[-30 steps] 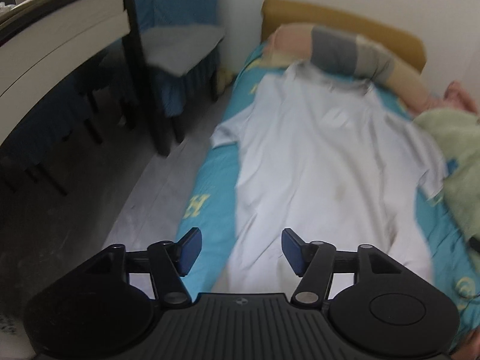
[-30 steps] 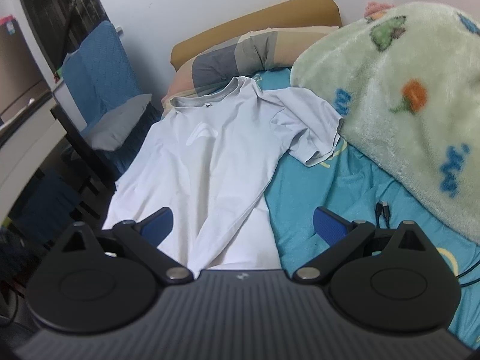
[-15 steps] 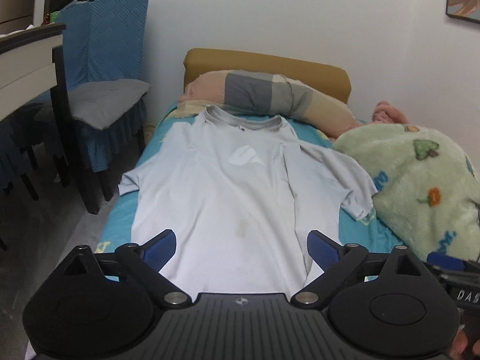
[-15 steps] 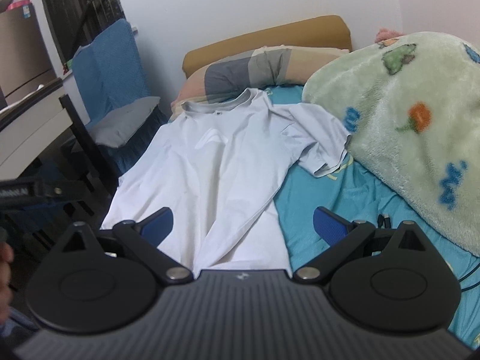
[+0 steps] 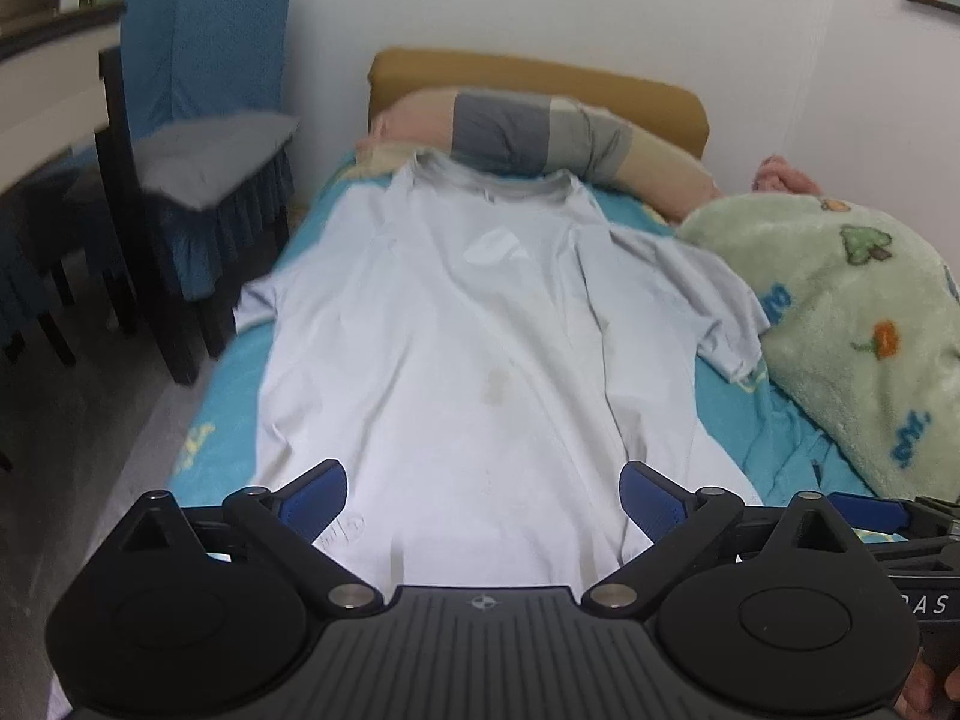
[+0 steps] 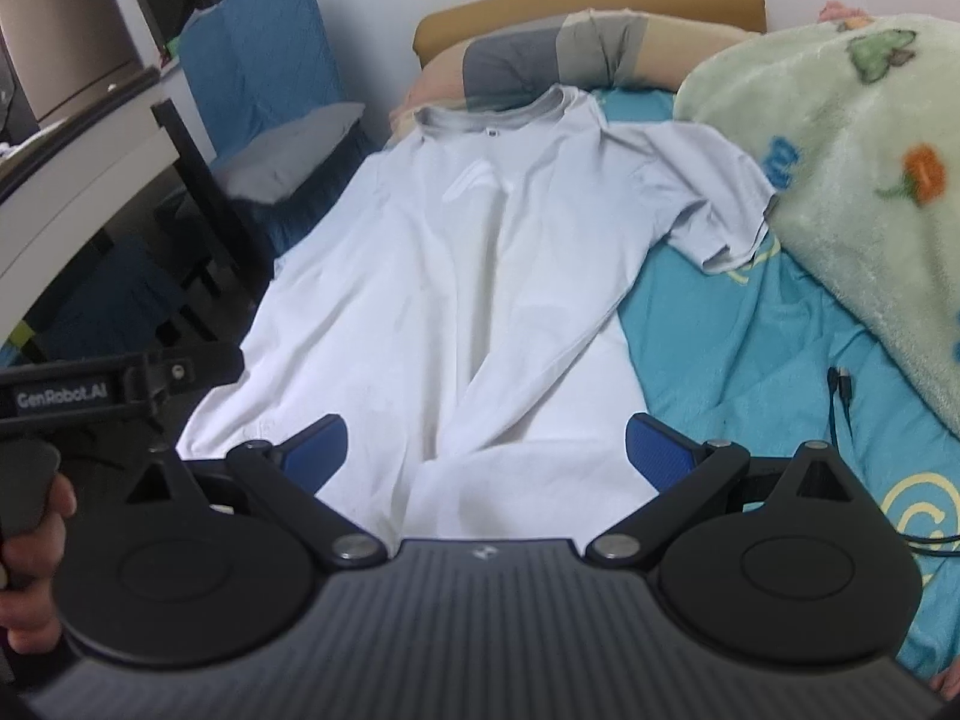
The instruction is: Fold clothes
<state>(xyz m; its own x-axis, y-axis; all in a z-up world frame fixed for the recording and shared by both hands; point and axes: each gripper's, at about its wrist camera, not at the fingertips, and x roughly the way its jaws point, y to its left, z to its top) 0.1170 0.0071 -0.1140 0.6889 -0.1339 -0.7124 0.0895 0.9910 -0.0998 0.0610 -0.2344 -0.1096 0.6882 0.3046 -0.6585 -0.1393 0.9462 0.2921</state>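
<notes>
White T-shirt (image 5: 468, 372) lies flat below left tongs (image 5: 483, 501) and right tongs (image 6: 486, 450), both spread wide, empty.

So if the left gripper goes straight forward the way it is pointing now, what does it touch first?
Most likely the white T-shirt spread on the bed: the open left gripper points along its lower body, nothing lying between. Depth is unclear, so I cannot tell where on the cloth.

"GenRobot.AI" reads on the left gripper's bar (image 6: 66, 399), left of the right gripper (image 6: 486, 450); elsewhere only "AS" shows.
</notes>
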